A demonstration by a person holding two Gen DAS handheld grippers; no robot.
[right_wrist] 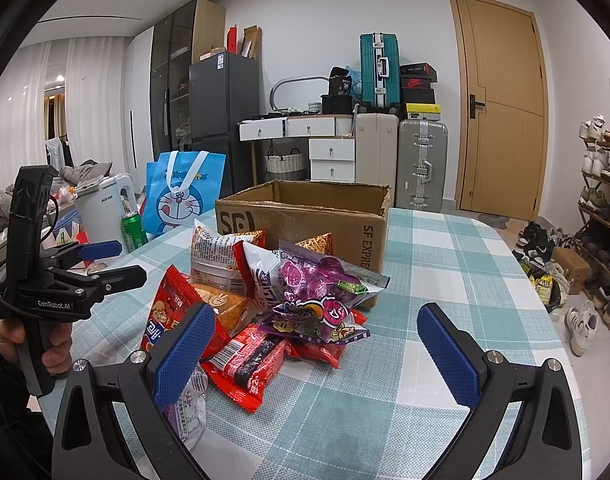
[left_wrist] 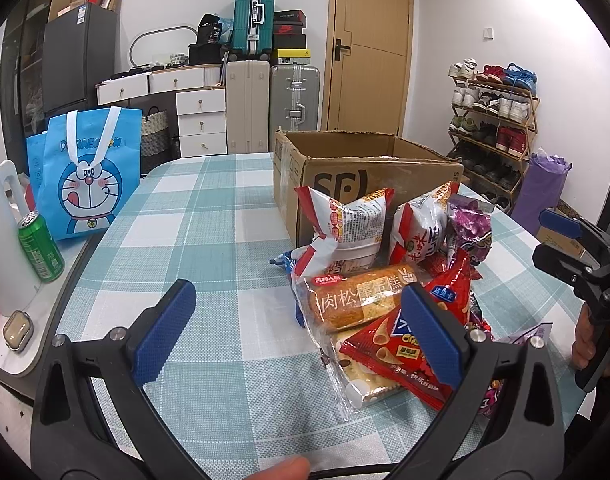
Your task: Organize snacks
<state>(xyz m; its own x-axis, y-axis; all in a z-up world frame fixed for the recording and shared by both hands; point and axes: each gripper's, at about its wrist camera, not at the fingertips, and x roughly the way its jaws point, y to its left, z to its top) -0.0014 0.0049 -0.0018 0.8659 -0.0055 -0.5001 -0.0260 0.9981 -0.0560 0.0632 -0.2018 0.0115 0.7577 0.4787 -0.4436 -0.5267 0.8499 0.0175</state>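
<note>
A pile of snack packets [left_wrist: 389, 280] lies on the checked tablecloth in front of an open cardboard box [left_wrist: 369, 172]. On top lie a meat-floss cake bar [left_wrist: 357, 300] and a red chip bag [left_wrist: 401, 352]. My left gripper [left_wrist: 301, 336] is open and empty, its right finger over the pile's left side. In the right wrist view the pile [right_wrist: 273, 304] shows a purple packet [right_wrist: 317, 280] and a red noodle packet [right_wrist: 245, 364], with the box [right_wrist: 305, 216] behind. My right gripper [right_wrist: 317, 356] is open and empty, just before the pile.
A blue Doraemon bag [left_wrist: 89, 172], a green can [left_wrist: 41, 248], a white kettle [left_wrist: 1, 240] and an earbud case [left_wrist: 19, 330] stand on the left side table. A shoe rack [left_wrist: 493, 128] is at the right. Suitcases and drawers line the back wall.
</note>
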